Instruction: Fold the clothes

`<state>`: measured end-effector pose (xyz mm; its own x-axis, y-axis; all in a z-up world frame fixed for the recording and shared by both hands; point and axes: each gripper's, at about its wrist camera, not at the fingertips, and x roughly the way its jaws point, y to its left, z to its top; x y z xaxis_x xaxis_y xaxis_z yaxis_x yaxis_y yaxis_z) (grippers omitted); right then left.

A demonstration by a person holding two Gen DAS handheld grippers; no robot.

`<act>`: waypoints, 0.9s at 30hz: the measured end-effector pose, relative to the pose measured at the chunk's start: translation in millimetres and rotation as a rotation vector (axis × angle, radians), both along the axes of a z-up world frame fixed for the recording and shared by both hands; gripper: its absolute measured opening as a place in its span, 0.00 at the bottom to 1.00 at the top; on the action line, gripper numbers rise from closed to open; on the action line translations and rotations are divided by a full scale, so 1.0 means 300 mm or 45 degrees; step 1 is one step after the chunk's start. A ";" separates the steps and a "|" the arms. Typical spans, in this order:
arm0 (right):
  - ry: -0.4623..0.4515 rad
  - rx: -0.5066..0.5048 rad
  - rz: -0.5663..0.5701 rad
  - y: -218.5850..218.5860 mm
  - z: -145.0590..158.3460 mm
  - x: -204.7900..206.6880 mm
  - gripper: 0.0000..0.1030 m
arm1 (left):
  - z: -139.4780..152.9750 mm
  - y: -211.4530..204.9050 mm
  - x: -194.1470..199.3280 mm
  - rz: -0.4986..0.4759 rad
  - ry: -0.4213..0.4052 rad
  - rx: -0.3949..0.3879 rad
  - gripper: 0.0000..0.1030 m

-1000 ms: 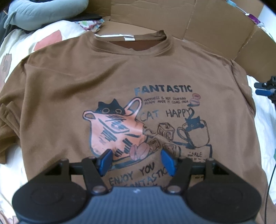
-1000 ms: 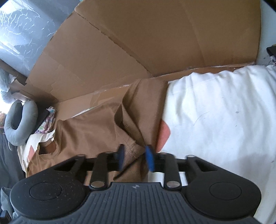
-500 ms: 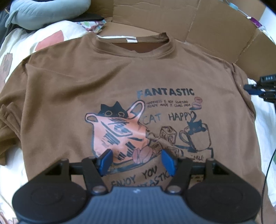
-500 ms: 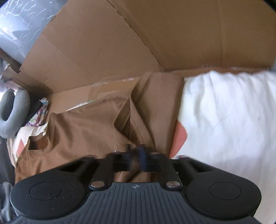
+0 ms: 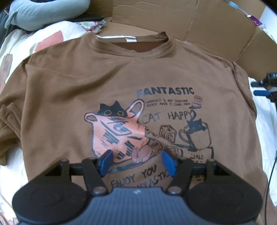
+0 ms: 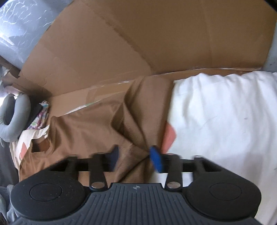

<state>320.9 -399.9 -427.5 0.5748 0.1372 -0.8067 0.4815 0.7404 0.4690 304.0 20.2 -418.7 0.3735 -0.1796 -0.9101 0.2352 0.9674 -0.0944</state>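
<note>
One brown cotton T-shirt with a cat print [image 5: 72,97] lay face-up; my left claw [image 5: 136,162] gaped above it, my right claw [image 6: 135,156] spread around its bunched sleeve [image 6: 147,110].

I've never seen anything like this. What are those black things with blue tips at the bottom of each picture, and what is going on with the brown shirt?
Each black thing is a hand-held claw with two blue-tipped fingers; a person holds one in each hand. A camera on each claw looks forward along its fingers, which gives you the two pictures. The left claw hangs open above the printed front of a brown T-shirt spread on a white patterned bedsheet. The right claw is at the shirt's sleeve; cloth lies between its parted fingers, but the blur hides whether it grips. Cardboard stands behind, and a grey neck pillow lies in the far corner.
</note>
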 end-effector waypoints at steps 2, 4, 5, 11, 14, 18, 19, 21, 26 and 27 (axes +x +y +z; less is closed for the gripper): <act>0.011 -0.005 0.007 0.019 -0.007 0.011 0.49 | -0.001 0.003 0.000 0.002 0.003 -0.001 0.64; 0.031 -0.016 0.009 0.028 -0.013 0.026 0.49 | -0.003 0.004 -0.001 0.000 0.004 0.002 0.64; 0.034 -0.021 0.012 0.030 -0.014 0.031 0.49 | -0.003 0.005 -0.001 -0.001 0.005 0.002 0.64; 0.069 -0.028 0.044 0.050 -0.047 0.070 0.20 | -0.002 0.015 -0.002 -0.001 0.003 -0.002 0.64; 0.053 -0.050 0.044 0.040 -0.028 0.059 0.05 | -0.003 0.021 -0.002 0.009 0.002 -0.007 0.64; 0.014 -0.083 0.049 0.020 0.011 0.034 0.04 | -0.003 0.026 -0.001 0.019 0.001 -0.011 0.64; 0.009 -0.101 0.042 0.013 0.026 0.022 0.04 | -0.001 0.025 0.000 0.020 -0.001 -0.013 0.64; 0.001 -0.140 0.024 -0.004 0.056 -0.009 0.04 | 0.001 0.023 -0.001 0.019 -0.003 -0.015 0.64; 0.006 -0.237 -0.036 -0.047 0.098 -0.093 0.04 | 0.003 0.021 -0.006 0.016 -0.005 -0.018 0.64; 0.009 -0.254 -0.049 -0.054 0.103 -0.108 0.04 | 0.002 0.021 -0.006 0.016 -0.004 -0.019 0.64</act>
